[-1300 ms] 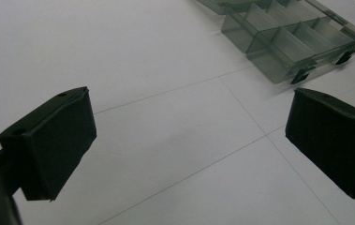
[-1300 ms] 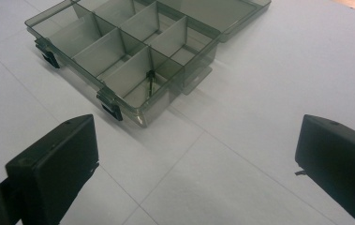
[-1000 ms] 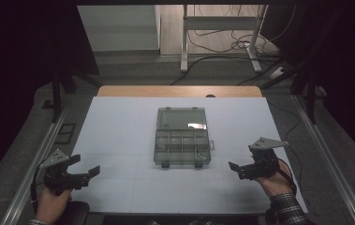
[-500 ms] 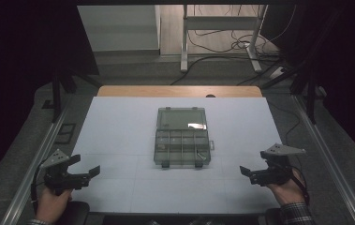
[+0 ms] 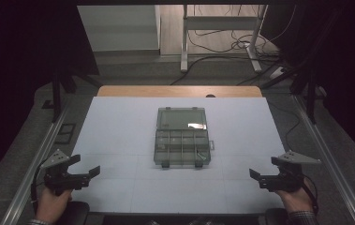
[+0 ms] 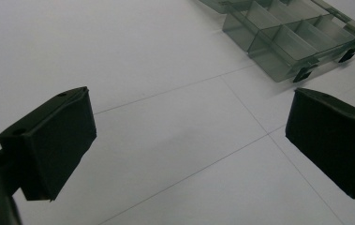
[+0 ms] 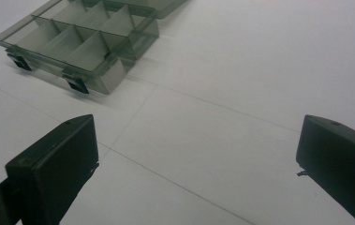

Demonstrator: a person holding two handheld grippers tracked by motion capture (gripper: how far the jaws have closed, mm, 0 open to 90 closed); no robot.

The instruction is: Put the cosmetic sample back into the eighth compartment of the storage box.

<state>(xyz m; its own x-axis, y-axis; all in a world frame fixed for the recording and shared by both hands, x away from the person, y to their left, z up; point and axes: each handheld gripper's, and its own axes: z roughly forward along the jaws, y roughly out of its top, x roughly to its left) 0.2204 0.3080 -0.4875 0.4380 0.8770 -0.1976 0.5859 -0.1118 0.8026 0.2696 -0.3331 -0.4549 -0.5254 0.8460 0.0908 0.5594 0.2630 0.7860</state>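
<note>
Box: a see-through grey compartment box (image 5: 182,137) sits in the middle of the tabletop (image 5: 119,131). Its lid is flipped open to the far side, so I can see right into the little bins.
Why open: I think the lid is back so the bins are easy to get at. They look empty to me.
Latches: two dark latches (image 7: 77,83) hang on the near edge, facing me.
Left claw: my left claw (image 5: 90,173) waits at the near left corner, well apart from the box. Its jaws are spread wide and hold nothing.
Right claw: my right claw (image 5: 255,175) waits at the near right corner, also well apart. It is wide open too, with nothing in it.
Why there: both claws point in at the box, one on each side, so I guess I can reach it from both ends.
Tabletop: white and flat, with thin lines crossing it. A strip of wood (image 5: 180,91) shows at the far edge.
Room: dark all round. Metal desk legs (image 5: 184,42) and loose cables (image 5: 222,47) sit on the floor behind.
</note>
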